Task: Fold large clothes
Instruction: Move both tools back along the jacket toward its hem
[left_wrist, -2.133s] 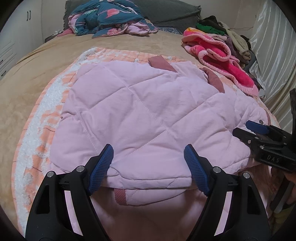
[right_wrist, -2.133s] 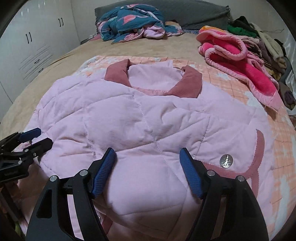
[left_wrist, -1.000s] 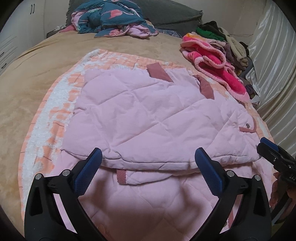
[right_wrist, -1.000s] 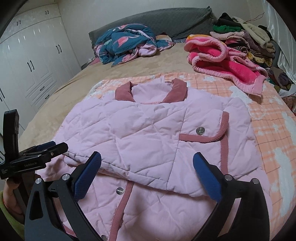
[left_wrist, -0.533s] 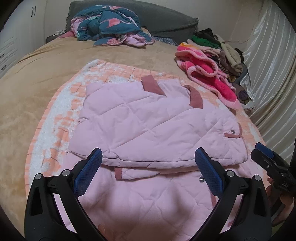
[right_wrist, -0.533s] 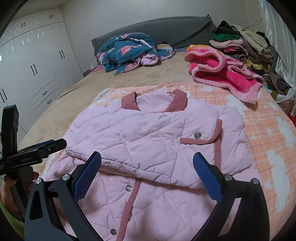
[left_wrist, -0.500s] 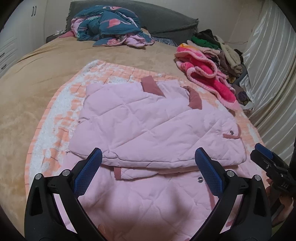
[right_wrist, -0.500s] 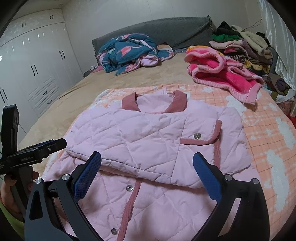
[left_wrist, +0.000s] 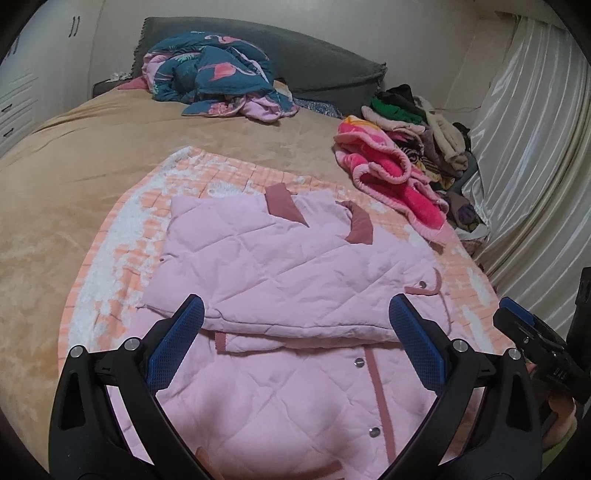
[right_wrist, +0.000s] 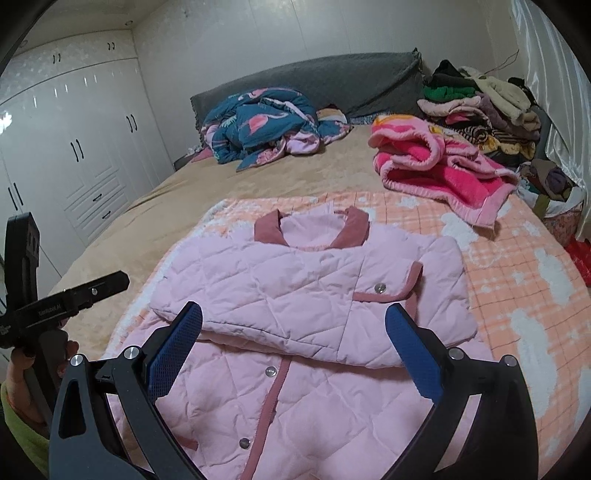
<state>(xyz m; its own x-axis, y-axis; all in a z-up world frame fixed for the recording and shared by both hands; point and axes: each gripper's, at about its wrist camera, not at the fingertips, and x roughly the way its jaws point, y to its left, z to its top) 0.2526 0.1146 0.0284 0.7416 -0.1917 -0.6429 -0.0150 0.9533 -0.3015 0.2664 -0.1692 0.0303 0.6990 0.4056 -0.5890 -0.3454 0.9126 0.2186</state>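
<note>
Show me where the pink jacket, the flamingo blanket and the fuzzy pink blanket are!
pink jacket (right_wrist: 295, 288), right wrist view, quilted folded-over part.
flamingo blanket (right_wrist: 258, 122), right wrist view, teal middle.
fuzzy pink blanket (left_wrist: 391, 173), left wrist view, bright pink fold.

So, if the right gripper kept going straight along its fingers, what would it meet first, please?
Most likely the pink quilted jacket: the right gripper, open, points at the edge of its folded-over layer. Depth is hard to judge in this fisheye view.

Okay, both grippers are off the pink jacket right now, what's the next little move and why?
Probably lower both open grippers, left gripper and right gripper, to the near hem and grip it. The pink jacket shows its upper part doubled over, but the buttoned lower half still lies flat toward the cameras, unfolded.
</note>
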